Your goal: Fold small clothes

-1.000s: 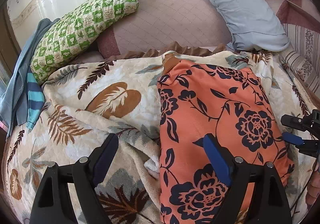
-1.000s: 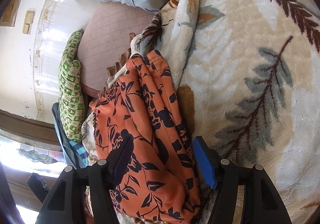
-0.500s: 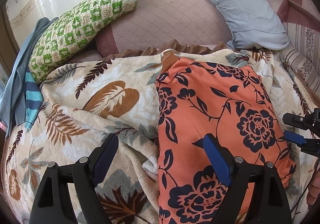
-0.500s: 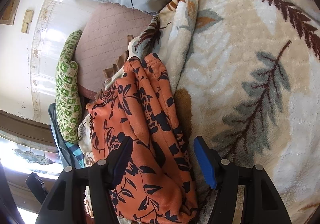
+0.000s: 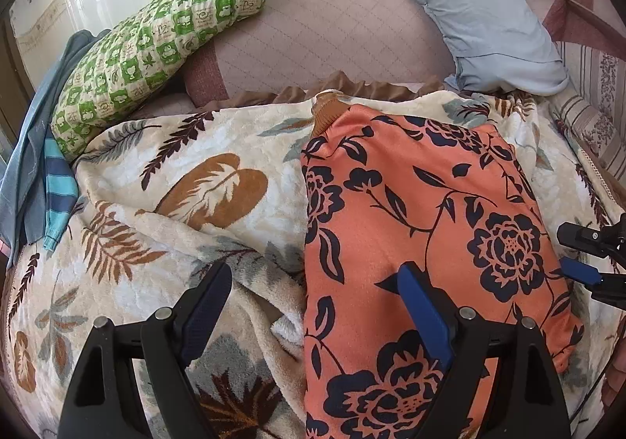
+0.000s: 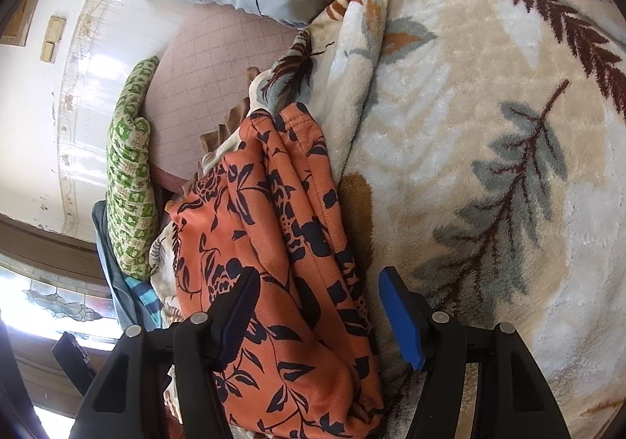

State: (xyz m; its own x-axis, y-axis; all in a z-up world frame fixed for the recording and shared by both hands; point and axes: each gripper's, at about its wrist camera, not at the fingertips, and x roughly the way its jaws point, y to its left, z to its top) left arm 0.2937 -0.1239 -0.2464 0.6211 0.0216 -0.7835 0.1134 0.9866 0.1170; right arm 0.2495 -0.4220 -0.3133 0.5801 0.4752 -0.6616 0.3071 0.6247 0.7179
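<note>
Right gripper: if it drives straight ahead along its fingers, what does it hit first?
Probably the folded orange floral garment: the open right gripper straddles its stacked edge. The cream leaf-print blanket lies right beside it; depth is unclear.

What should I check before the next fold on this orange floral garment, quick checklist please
1. Left gripper open: ok, jaws wide, nothing between them.
2. Right gripper open: ok, jaws astride the garment's edge, not clamped.
3. Garment folded flat: ok from the left wrist view; the right wrist view shows stacked layers at its side edge.
4. Near hem: cannot tell, it runs out of view.
5. Blanket smooth underneath: not ok, it is rumpled beside the garment.
6. Green pillow clear of the garment: ok, it lies apart.
</note>
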